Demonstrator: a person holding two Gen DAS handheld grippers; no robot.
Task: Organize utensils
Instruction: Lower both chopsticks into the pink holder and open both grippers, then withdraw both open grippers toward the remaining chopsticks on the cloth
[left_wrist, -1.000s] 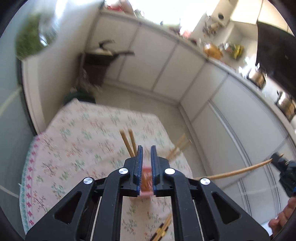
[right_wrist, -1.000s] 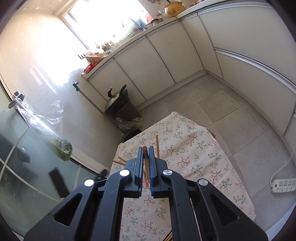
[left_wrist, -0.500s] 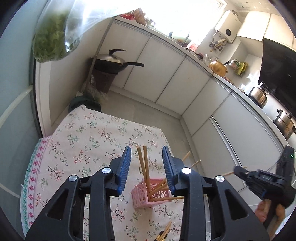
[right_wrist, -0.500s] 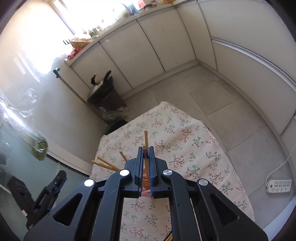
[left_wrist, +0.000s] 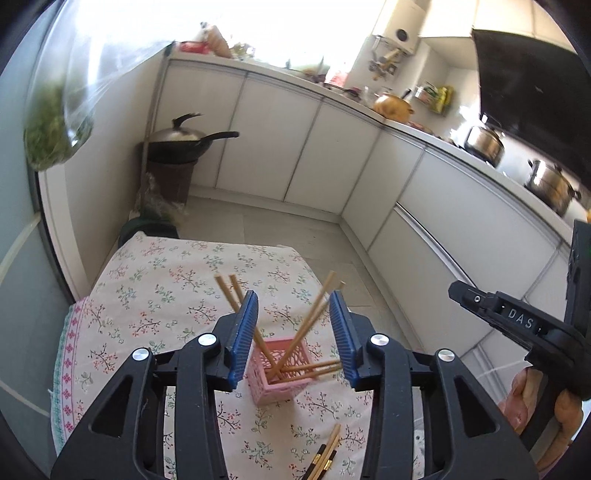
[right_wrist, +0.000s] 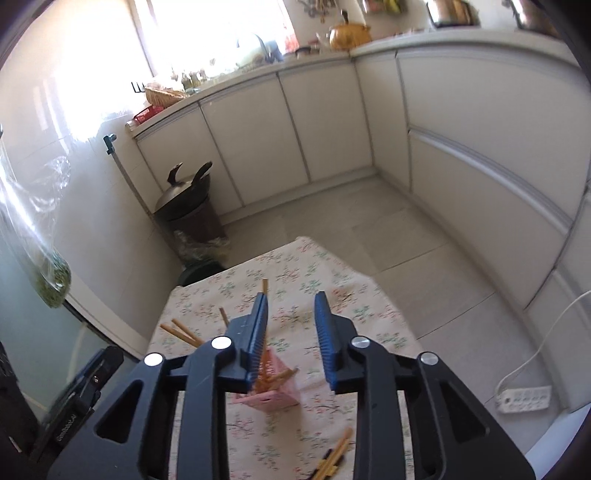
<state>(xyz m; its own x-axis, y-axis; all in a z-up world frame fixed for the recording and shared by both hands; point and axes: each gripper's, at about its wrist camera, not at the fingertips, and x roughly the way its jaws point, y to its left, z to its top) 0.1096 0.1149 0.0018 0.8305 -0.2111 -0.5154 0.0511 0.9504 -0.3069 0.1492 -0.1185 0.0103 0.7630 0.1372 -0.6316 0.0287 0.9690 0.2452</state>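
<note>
The pink basket (left_wrist: 280, 371) stood on the floral tablecloth (left_wrist: 155, 291) with several wooden chopsticks (left_wrist: 308, 321) leaning in it. The left gripper (left_wrist: 293, 334) had just been opening, jaws apart, nothing pinched. The right gripper (right_wrist: 291, 338) had likewise just opened and held nothing. Two more chopsticks (right_wrist: 334, 456) lay flat nearer the cameras.

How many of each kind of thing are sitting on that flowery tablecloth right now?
Pink basket: 1
Plain wooden chopsticks in the basket: 6
Dark-ended chopsticks lying on the tablecloth, near the front edge: 2, as far as the view shows
Total: 9
</note>
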